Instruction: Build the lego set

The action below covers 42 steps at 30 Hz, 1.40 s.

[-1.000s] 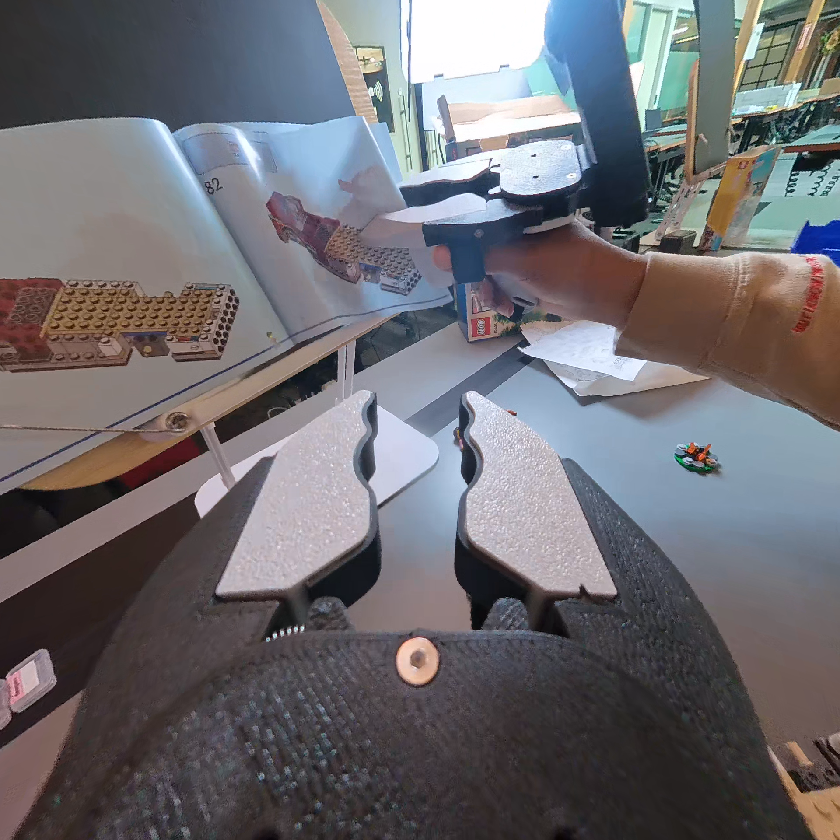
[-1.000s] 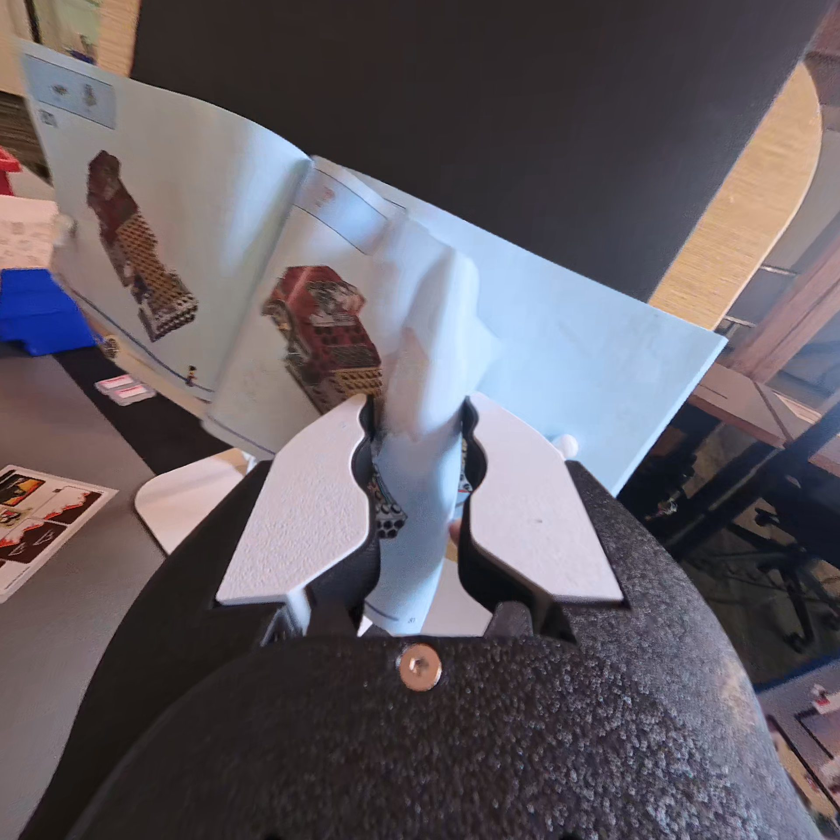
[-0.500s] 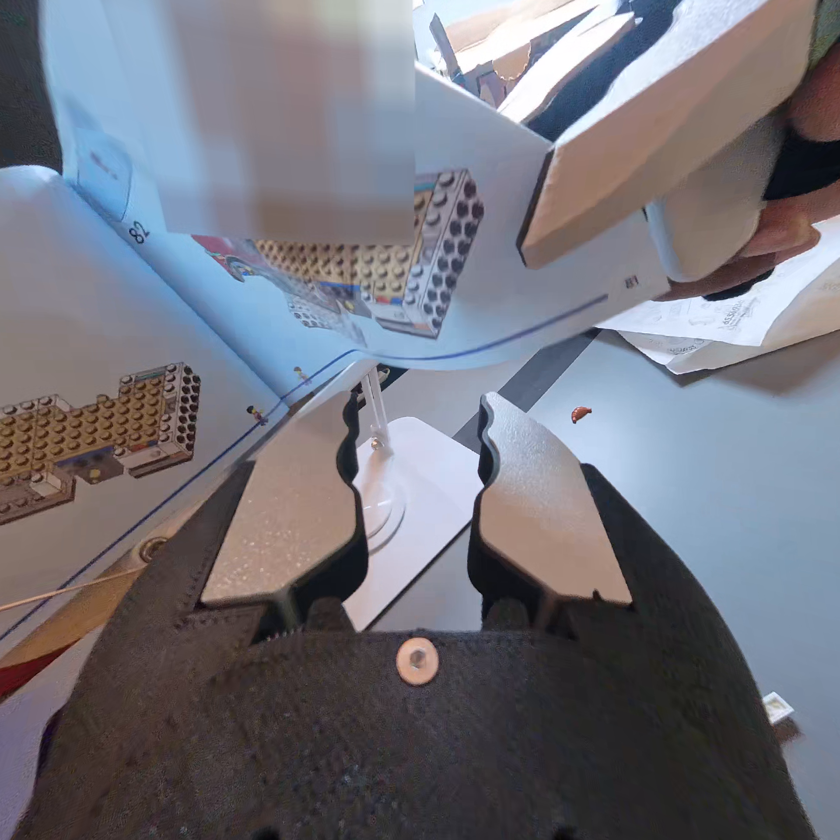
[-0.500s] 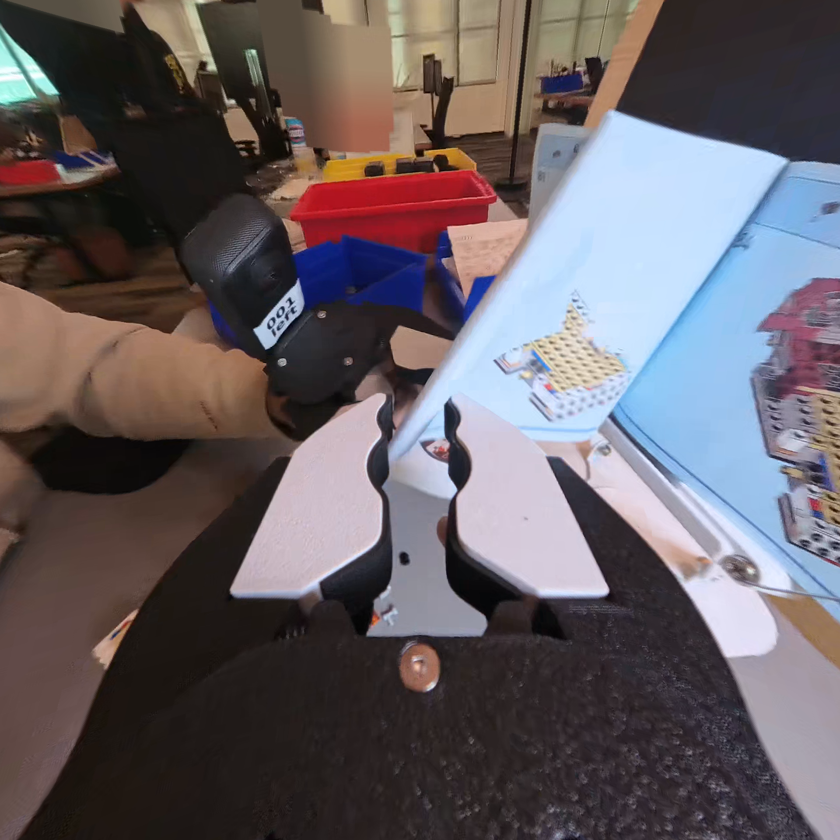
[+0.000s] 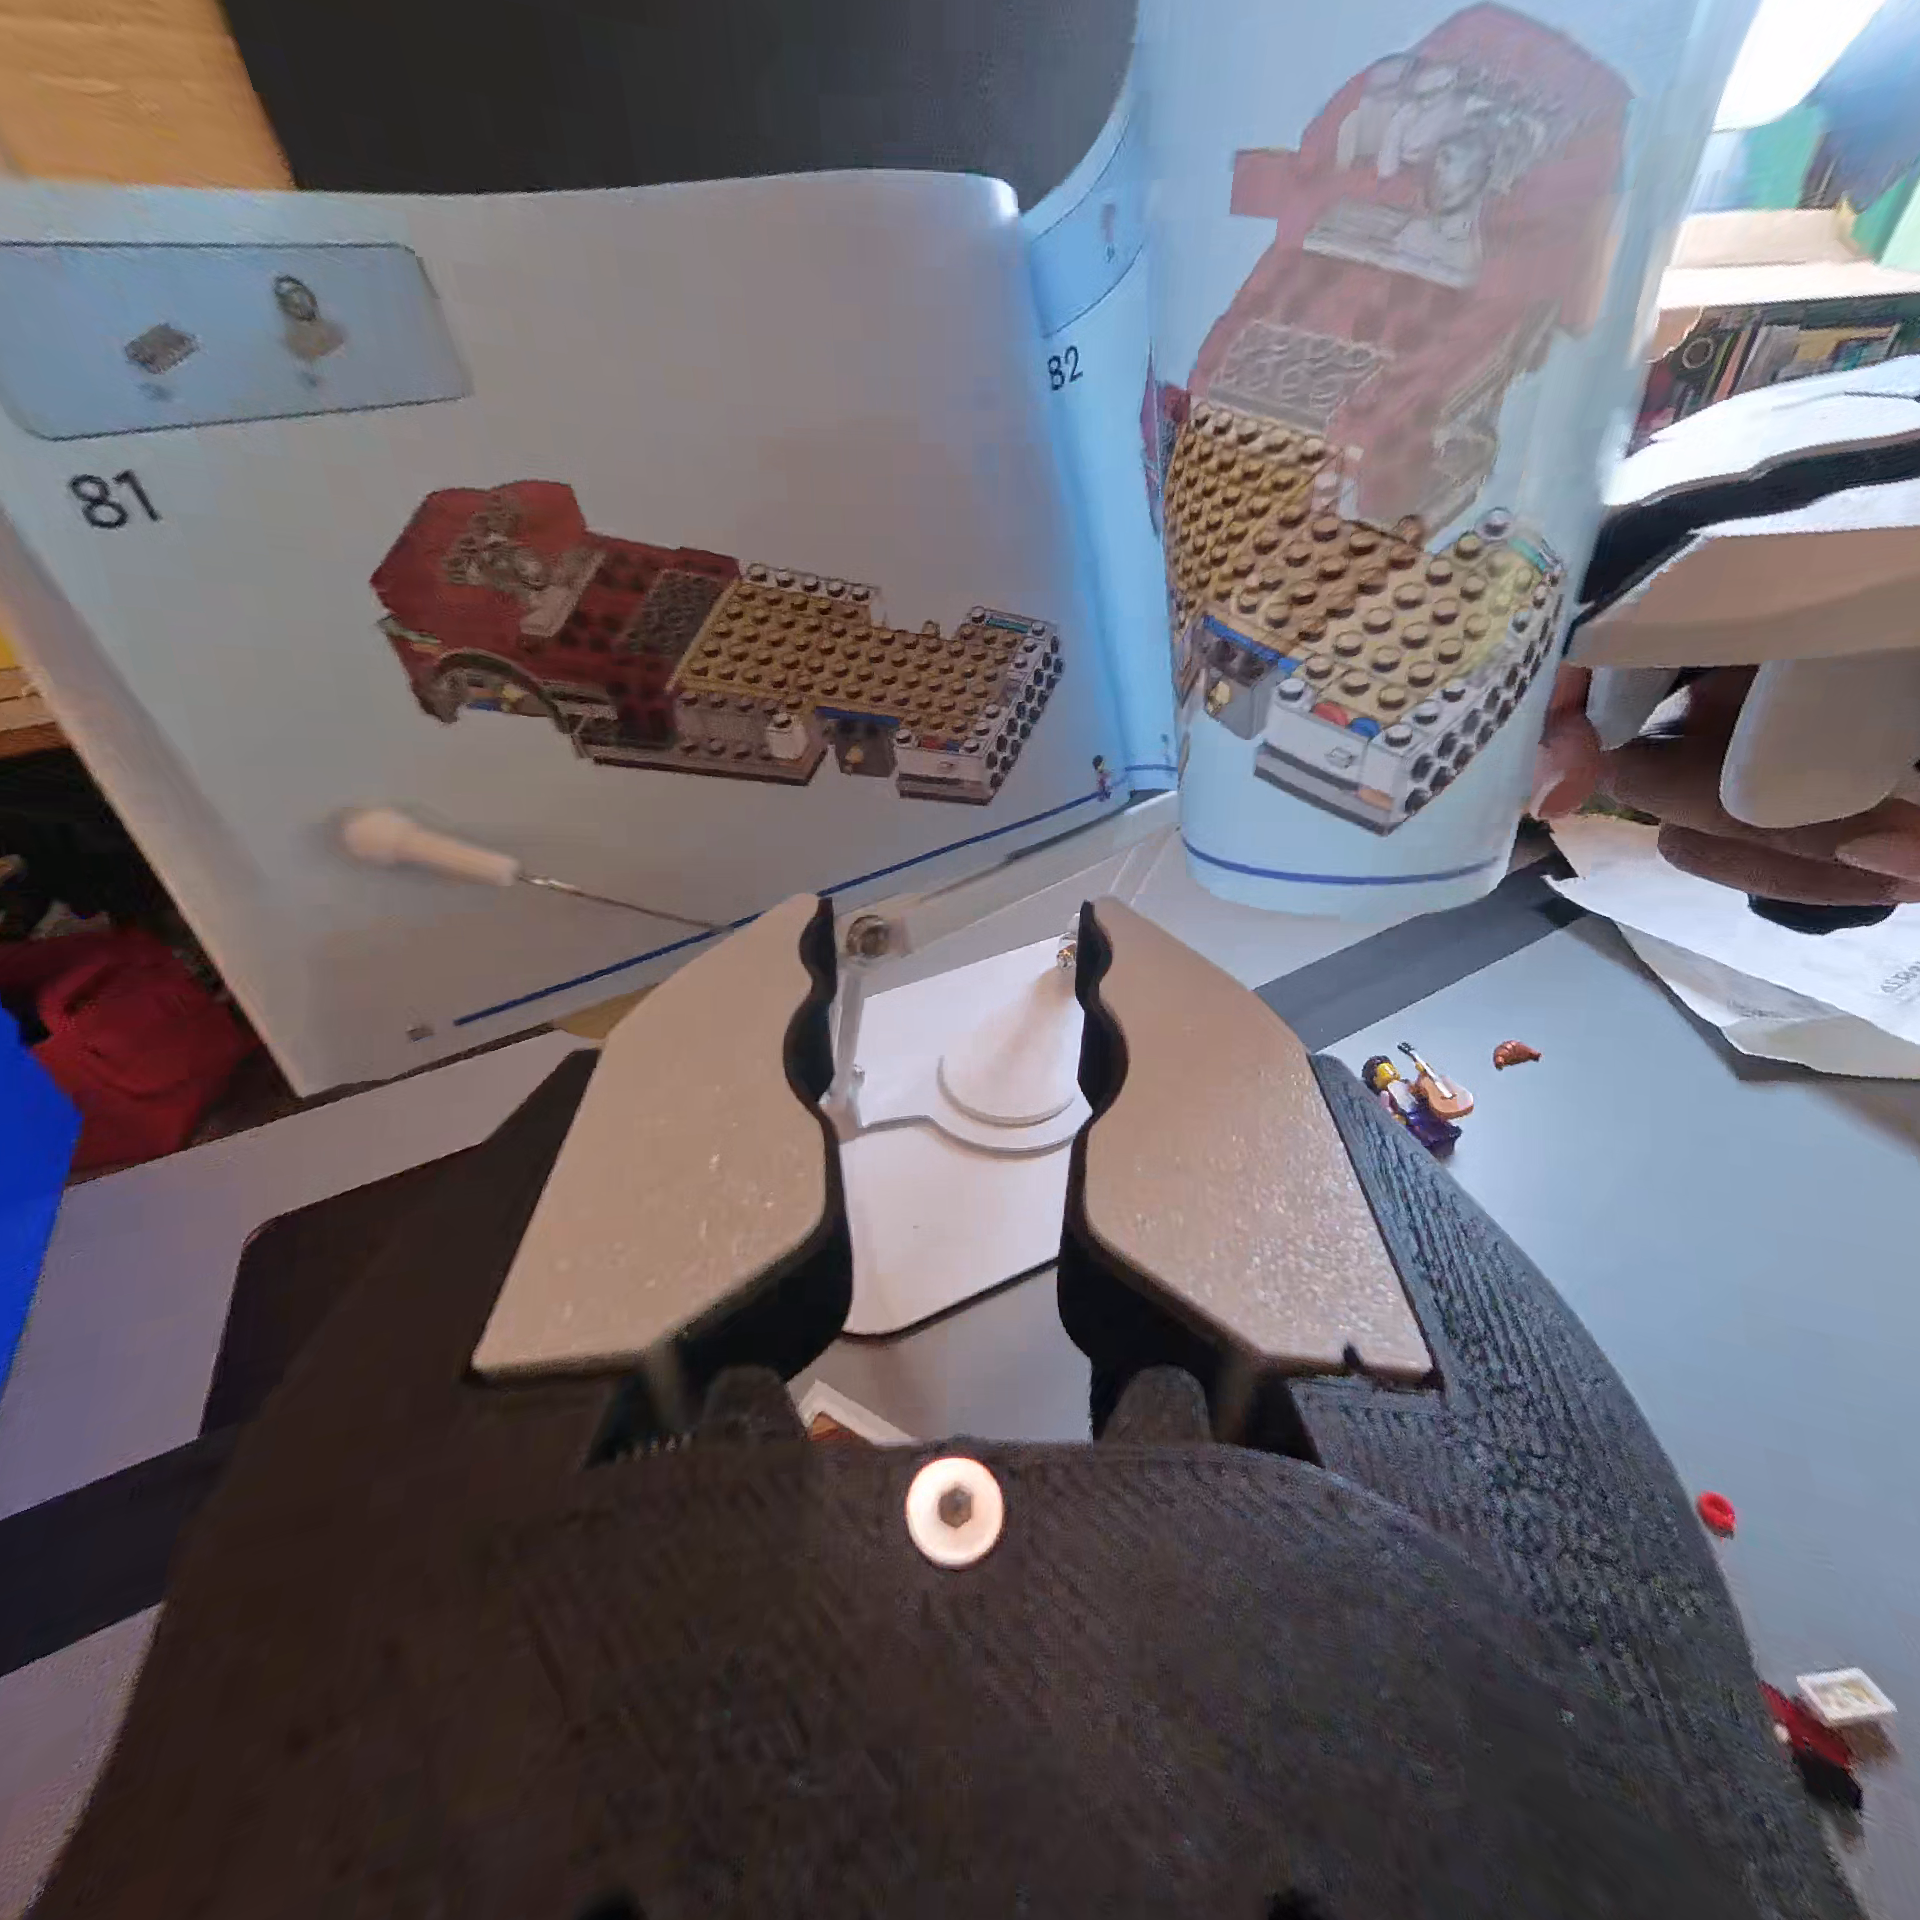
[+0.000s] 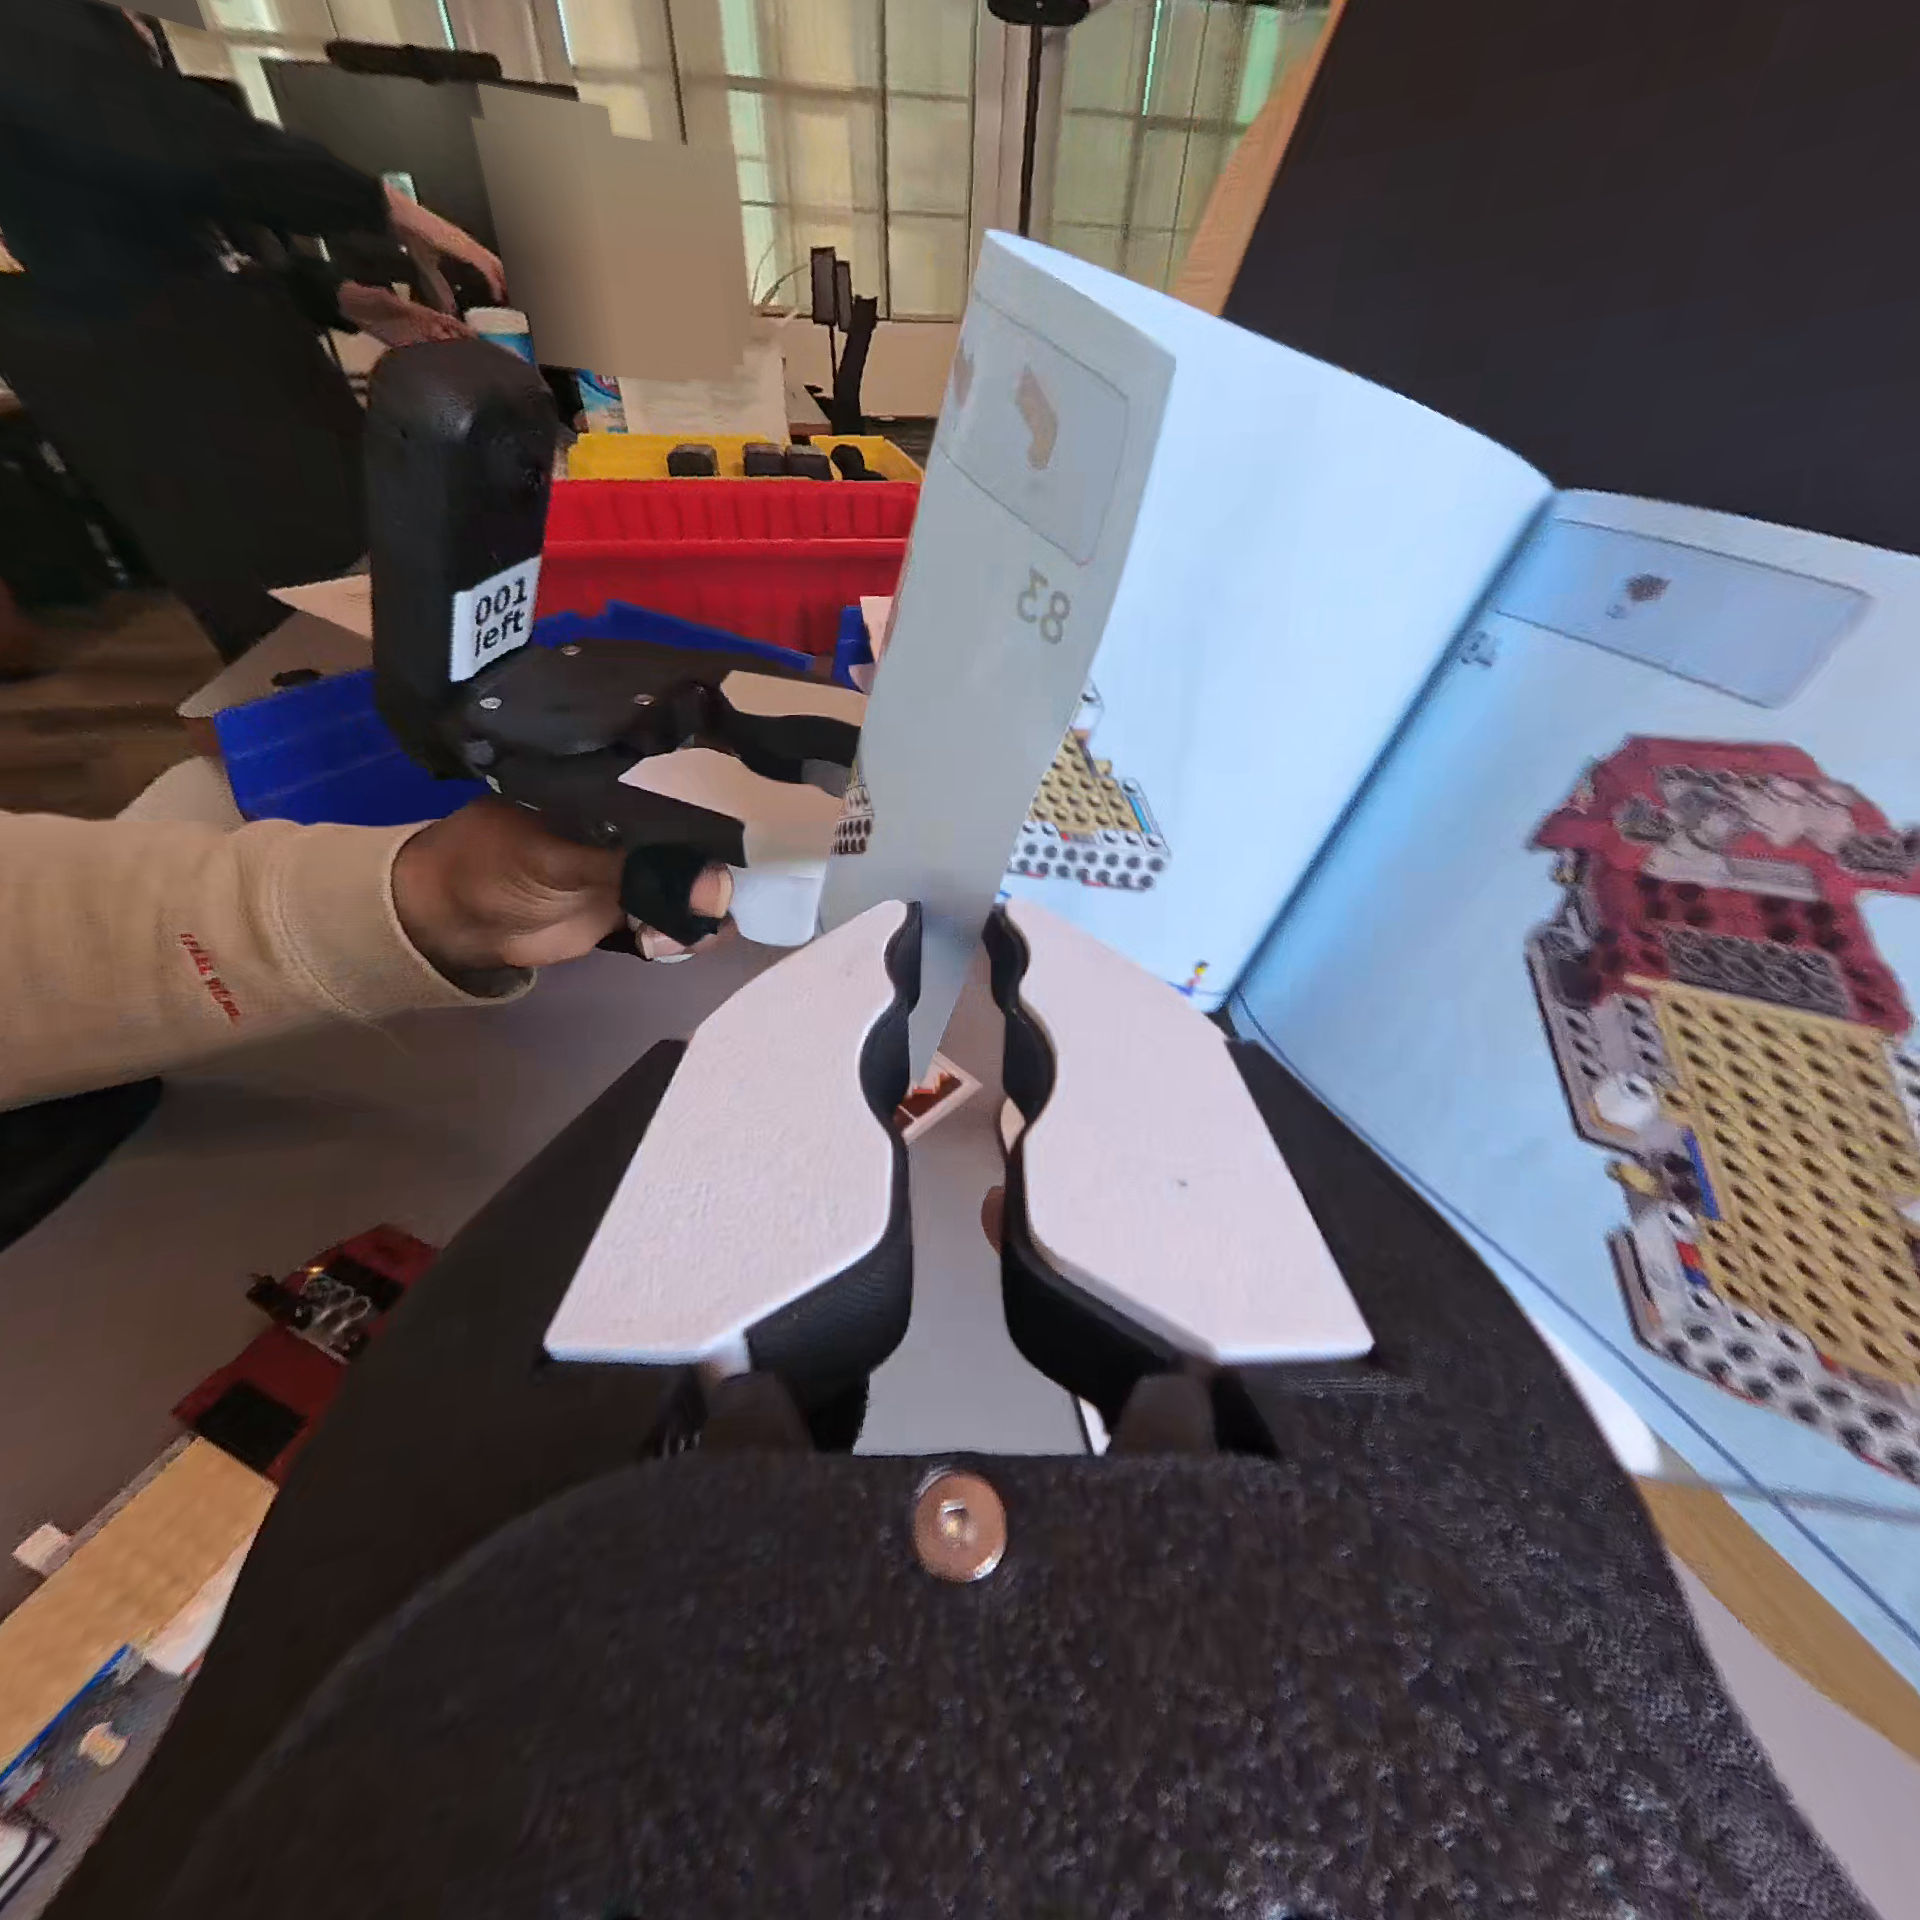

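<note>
The left claw is wide open, with nothing in it. Between its two fingers you can see the white foot of a book stand, down on the grey worktop. Just ahead of this claw an open building booklet leans on the stand. A thin metal arm with a white tip lies across the page ahead and to the left. To the right of the claw, on the worktop, are a tiny toy figure with a guitar, a small brown piece and a little red piece.

The right claw is nearly closed. One lifted page of the booklet stands up between its fingers. The page lies close to the left finger, and a thin gap shows by the right one, so the page is not squeezed. The rest of the booklet spreads out to the right of this claw. To its left, a hand in a cream sleeve holds the other claw, with blue and red bins behind it.
</note>
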Motion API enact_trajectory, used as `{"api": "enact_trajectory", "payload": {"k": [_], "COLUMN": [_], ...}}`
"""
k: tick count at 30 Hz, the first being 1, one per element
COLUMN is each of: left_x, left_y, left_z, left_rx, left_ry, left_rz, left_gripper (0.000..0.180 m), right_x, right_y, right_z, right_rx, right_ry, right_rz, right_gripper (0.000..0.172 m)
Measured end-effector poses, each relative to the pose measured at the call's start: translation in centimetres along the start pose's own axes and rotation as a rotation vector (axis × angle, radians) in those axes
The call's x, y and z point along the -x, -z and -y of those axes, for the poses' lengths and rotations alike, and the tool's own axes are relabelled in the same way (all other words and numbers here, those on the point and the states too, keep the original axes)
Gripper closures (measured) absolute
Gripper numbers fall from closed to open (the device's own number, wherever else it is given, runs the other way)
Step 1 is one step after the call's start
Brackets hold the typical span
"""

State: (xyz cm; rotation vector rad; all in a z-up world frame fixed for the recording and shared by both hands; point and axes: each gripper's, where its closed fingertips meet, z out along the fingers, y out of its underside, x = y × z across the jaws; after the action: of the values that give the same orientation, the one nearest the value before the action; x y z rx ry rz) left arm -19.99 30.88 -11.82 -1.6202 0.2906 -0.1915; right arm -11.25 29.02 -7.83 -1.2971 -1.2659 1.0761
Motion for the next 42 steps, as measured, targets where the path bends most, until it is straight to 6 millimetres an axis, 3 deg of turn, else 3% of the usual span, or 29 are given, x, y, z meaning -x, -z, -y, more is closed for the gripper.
{"api": "enact_trajectory", "payload": {"k": [4, 8, 10, 13, 15, 17, 19, 21, 23, 25, 29, 30, 32, 34, 36, 38, 42], "left_x": [-1.0, -1.6, -0.5, 0.3, 0.8, 0.8, 0.8, 0.6, 0.2, -1.1, -5.6, -6.4, -4.9, -2.1, 0.4, 1.2, 1.3], "left_y": [0.0, -0.7, -1.3, -1.6, -1.2, -0.8, -0.6, -0.1, 0.6, 1.4, 3.5, 4.3, 5.4, 6.5, 6.2, 5.0, 3.5], "left_z": [-1.5, 0.0, 0.5, 0.7, 0.8, 1.2, 1.7, 2.6, 3.9, 5.4, 8.0, 8.8, 10.4, 11.3, 10.3, 8.2, 4.7], "left_rx": [0.037, -0.077, -0.092, -0.117, -0.134, -0.163, -0.173, -0.19, -0.21, -0.218, -0.214, -0.229, -0.328, -0.416, -0.381, -0.282, -0.213], "left_ry": [-0.14, -0.176, -0.134, -0.046, -0.017, -0.004, 0.019, 0.063, 0.125, 0.21, 0.316, 0.33, 0.34, 0.385, 0.542, 0.667, 0.61], "left_rz": [-0.072, -0.074, -0.026, -0.037, -0.044, -0.059, -0.07, -0.102, -0.141, -0.23, -0.492, -0.555, -0.505, -0.461, -0.476, -0.514, -0.442], "left_gripper": [0.128, 0.136, 0.15, 0.166, 0.169, 0.174, 0.174, 0.173, 0.177, 0.176, 0.162, 0.158, 0.153, 0.163, 0.164, 0.165, 0.164], "right_x": [0.8, 1.6, 2.7, 3.9, 2.9, 1.4, 0.8, 0.2, 0.3, 0.8, 1.2, 1.3, 1.4, 1.4, 1.2, 1.6, 3.7], "right_y": [-4.4, -8.1, -9.1, -8.2, -6.6, -5.2, -4.5, -4.4, -4.9, -5.6, -5.7, -5.4, -4.2, -3.2, -2.6, -2.8, -3.1], "right_z": [0.7, 1.2, 1.6, 3.2, 3.9, 3.0, 1.0, -0.8, -1.2, -0.8, 0.9, 1.3, 2.0, 2.0, 1.4, 0.3, -2.0], "right_rx": [0.042, 0.073, 0.078, 0.032, -0.005, 0.042, 0.137, 0.225, 0.241, 0.197, 0.068, 0.041, -0.016, -0.028, -0.006, 0.027, 0.04], "right_ry": [0.012, -0.013, 0.003, 0.039, 0.069, 0.196, 0.415, 0.742, 1.036, 1.171, 1.103, 1.09, 1.079, 1.05, 1.028, 1.041, 1.064], "right_rz": [0.018, 0.044, 0.082, 0.099, 0.003, -0.154, -0.282, -0.437, -0.567, -0.671, -0.827, -0.847, -0.895, -0.898, -0.884, -0.855, -0.779], "right_gripper": [0.156, 0.155, 0.152, 0.147, 0.147, 0.138, 0.127, 0.123, 0.122, 0.121, 0.123, 0.136, 0.159, 0.162, 0.153, 0.137, 0.119]}}
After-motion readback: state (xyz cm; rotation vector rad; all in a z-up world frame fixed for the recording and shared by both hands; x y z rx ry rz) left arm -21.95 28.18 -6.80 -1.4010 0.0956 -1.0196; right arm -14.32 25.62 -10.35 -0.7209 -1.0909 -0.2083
